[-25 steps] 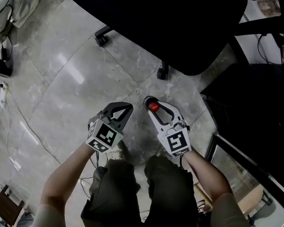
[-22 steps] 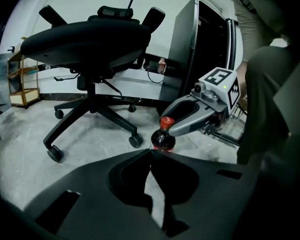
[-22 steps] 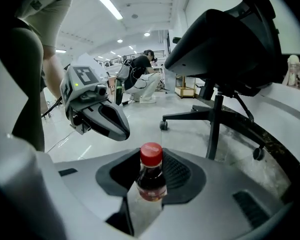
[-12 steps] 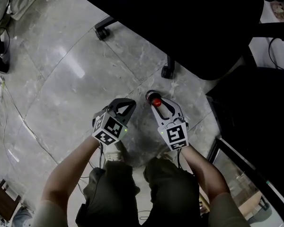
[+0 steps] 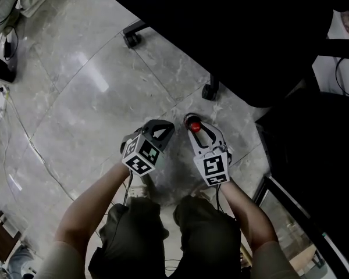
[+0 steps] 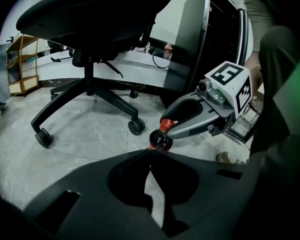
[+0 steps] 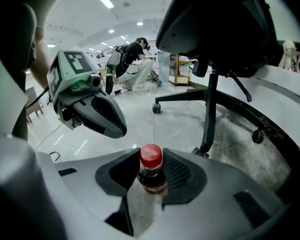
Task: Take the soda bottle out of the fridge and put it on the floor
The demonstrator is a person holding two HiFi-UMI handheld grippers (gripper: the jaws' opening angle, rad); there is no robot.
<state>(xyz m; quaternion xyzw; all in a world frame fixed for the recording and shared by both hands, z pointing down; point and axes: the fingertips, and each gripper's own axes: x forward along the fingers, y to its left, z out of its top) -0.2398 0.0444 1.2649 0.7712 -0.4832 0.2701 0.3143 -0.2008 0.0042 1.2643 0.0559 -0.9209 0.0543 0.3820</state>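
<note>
Above the marble floor [image 5: 87, 103], the right gripper [image 7: 151, 160] clamps the soda bottle [image 7: 151, 176] by the neck (red cap up); the left gripper [image 6: 150, 153] is closed, empty. Placing is in hand: the base is hidden, perhaps not grounded, so lower it upright, then release.

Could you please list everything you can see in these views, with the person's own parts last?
soda bottle: one, dark with a red cap, neck held by the right gripper.
office chair: one, black, on castors just ahead of the grippers.
fridge: one, dark with a glass door, to the person's right.
shelf: one, wooden, far beyond the chair.
floor: one, grey marble tiles, underfoot.
other person: one, dark top, bent over far off.
left gripper: one, dark grey, jaws together and empty, beside the bottle.
right gripper: one, light grey, shut on the bottle's neck.
forearms: two, bare, behind the grippers.
</note>
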